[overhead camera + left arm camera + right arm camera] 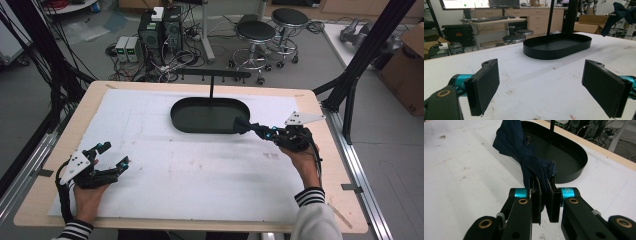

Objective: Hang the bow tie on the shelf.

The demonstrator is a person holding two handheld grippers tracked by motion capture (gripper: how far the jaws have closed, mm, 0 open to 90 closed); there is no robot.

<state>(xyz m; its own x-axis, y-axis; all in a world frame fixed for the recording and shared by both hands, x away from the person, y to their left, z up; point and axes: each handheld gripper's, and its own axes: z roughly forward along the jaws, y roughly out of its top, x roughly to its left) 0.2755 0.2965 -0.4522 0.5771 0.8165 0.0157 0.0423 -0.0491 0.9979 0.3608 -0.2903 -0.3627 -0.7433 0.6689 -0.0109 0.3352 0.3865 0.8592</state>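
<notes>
**Navy cloth in right gripper at tray rim**

Dark blue fabric: one bunched cloth (524, 152), pinched between the jaws of the right gripper (545, 195), which are clenching it tight. In the high view the cloth (242, 125) is hanging at the 4 o'clock edge of the tray, touching or just over its rim; which of the two cannot be told.

Black metal: one oval tray (180, 112), shallow-walled, sitting at about 12 o'clock on the table, a thin upright post rising from its far side to a horizontal bar with pegs.

White sheet (165, 170): covering most of the wooden table (320, 165), lightly marked and scuffed.

Right gripper (250, 127): a hand is holding it at roughly 3 o'clock on the table, pointing toward the tray.

Left gripper (113, 155): a hand is holding it at roughly 8 o'clock, well apart from the tray. Its jaws are standing wide apart, released, with bare white sheet between the pads (485, 85).

Sleeves: striped cuffs are showing at both wrists.
</notes>
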